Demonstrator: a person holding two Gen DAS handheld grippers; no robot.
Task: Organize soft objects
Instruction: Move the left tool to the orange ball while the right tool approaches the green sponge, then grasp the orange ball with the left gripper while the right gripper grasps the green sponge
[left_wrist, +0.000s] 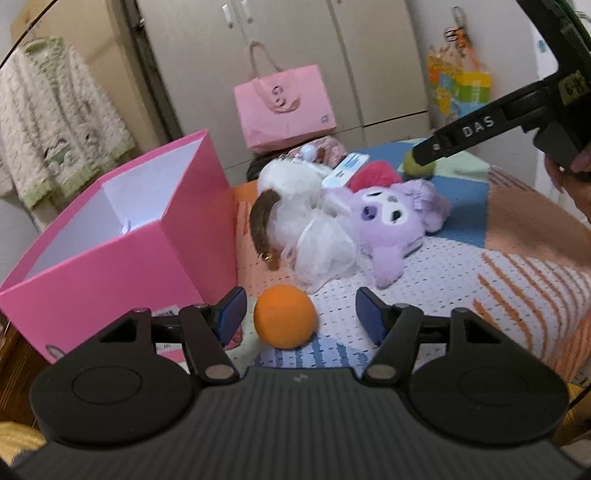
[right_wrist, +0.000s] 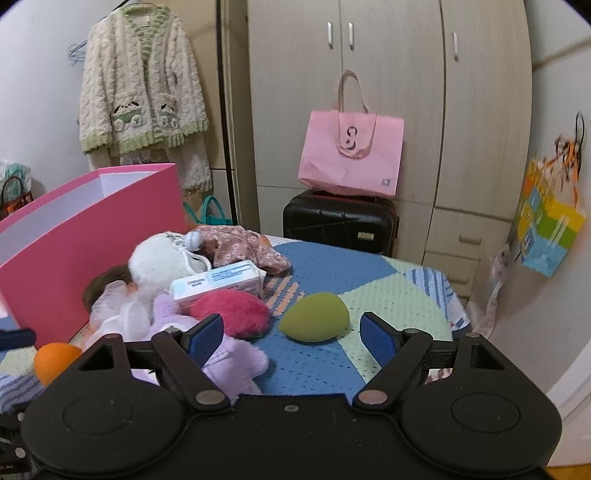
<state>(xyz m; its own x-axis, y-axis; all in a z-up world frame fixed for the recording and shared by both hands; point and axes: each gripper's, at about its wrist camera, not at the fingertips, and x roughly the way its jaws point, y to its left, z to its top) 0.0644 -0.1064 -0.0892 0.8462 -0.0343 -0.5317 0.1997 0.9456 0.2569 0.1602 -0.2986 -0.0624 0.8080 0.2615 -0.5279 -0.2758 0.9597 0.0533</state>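
Note:
An orange ball (left_wrist: 284, 316) lies on the patterned bedspread between the blue pads of my left gripper (left_wrist: 300, 306), which is open with a gap on each side of the ball. My right gripper (right_wrist: 291, 325) is open too, and a green egg-shaped sponge (right_wrist: 314, 317) lies just ahead between its fingertips, untouched. Between the two lie a purple plush (left_wrist: 391, 221), a white fluffy plush (left_wrist: 295, 206) and a red fluffy puff (right_wrist: 231, 312). An open pink box (left_wrist: 110, 236) stands to the left, and its visible inside looks empty.
A white and blue carton (right_wrist: 218, 282) and a floral cloth (right_wrist: 247, 247) lie behind the plush pile. Past the bed's far edge stand a black suitcase (right_wrist: 340, 221) with a pink bag (right_wrist: 351, 158) on it, and a wardrobe. A cardigan (right_wrist: 140, 81) hangs at the left.

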